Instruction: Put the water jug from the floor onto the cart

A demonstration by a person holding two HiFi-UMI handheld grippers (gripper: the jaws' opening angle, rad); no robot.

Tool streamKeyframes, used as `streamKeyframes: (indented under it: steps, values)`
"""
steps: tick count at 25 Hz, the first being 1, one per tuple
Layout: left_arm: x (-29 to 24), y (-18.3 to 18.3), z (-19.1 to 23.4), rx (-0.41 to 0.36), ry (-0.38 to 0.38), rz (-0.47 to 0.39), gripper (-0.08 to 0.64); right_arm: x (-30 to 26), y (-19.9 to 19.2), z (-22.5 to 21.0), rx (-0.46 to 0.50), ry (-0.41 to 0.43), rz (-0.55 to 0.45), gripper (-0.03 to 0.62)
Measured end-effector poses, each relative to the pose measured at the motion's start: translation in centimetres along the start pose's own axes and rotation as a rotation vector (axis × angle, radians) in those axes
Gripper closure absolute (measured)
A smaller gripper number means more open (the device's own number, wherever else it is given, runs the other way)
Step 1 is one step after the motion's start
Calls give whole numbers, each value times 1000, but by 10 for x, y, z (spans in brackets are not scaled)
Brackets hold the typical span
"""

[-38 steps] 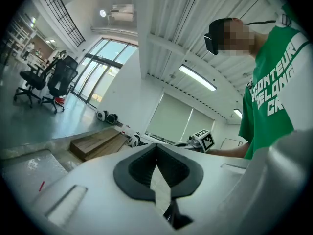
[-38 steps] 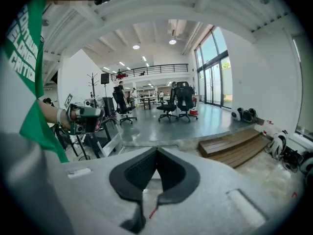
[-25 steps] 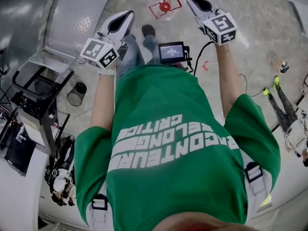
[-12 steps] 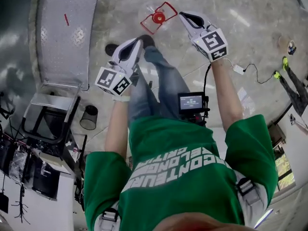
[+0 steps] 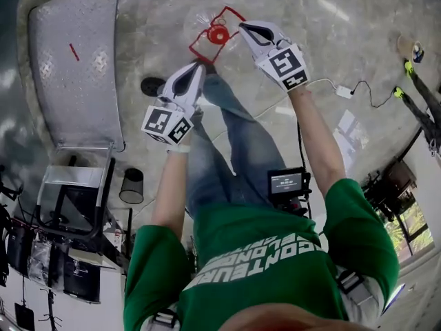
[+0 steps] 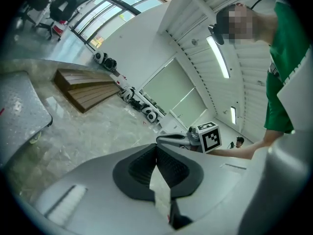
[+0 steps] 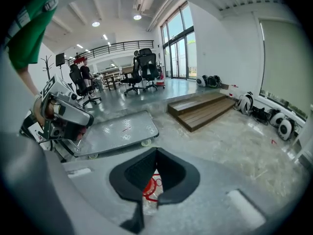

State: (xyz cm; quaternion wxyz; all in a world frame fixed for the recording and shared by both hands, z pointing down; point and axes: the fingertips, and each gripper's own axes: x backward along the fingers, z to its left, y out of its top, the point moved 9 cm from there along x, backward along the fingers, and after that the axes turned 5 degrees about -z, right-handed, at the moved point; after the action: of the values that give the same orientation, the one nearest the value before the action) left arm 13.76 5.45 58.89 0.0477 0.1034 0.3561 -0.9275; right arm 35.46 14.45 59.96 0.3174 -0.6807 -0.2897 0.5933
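Water jug: clear body, red cap, on floor inside red tape square. Left gripper and right gripper near it, jaws closed, empty.

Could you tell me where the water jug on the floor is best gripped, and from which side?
Likely the neck just under the red cap, from above: the water jug stands upright with the cap facing up, and its clear body looks too wide for the jaws.
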Motion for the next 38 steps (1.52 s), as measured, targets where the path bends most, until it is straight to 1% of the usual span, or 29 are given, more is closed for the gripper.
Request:
streamKeyframes:
  steps: [4, 10, 13, 16, 17, 18, 21, 24, 28, 33, 36, 38]
  values:
    - [-5, -17, 26, 42, 27, 28, 548, -20, -19, -10, -14, -30, 41, 600]
    - [-16, -42, 59, 121, 72, 21, 521, -51, -56, -24, -35, -68, 131, 599]
    - [-20, -60, 73, 153, 96, 54, 457, -65, -71, -27, -38, -93, 175, 598]
    - [-23, -75, 84, 175, 135, 90, 403, -80, -81, -26, -20, -102, 217, 594]
    - [-24, -80, 88, 178, 153, 100, 383, -85, -84, -26, -11, -100, 234, 527]
    - [-24, -85, 91, 184, 172, 108, 368, -89, -88, -27, 0, -97, 253, 489]
    - [-22, -101, 100, 224, 239, 115, 327, -99, -94, -30, 25, -101, 292, 462]
    - [-20, -118, 112, 281, 311, 119, 281, -107, -103, -35, 18, -84, 331, 453]
    - [-28, -143, 126, 348, 355, 150, 270, -115, -119, -38, -5, -51, 384, 449]
    - [-40, -159, 135, 389, 350, 187, 284, -123, -134, -40, -74, -49, 417, 449]
    - [-42, -165, 138, 436, 336, 163, 298, -125, -142, -43, -96, -63, 423, 449]
    - [-42, -164, 141, 440, 329, 144, 328, -127, -143, -44, -116, -65, 410, 449]
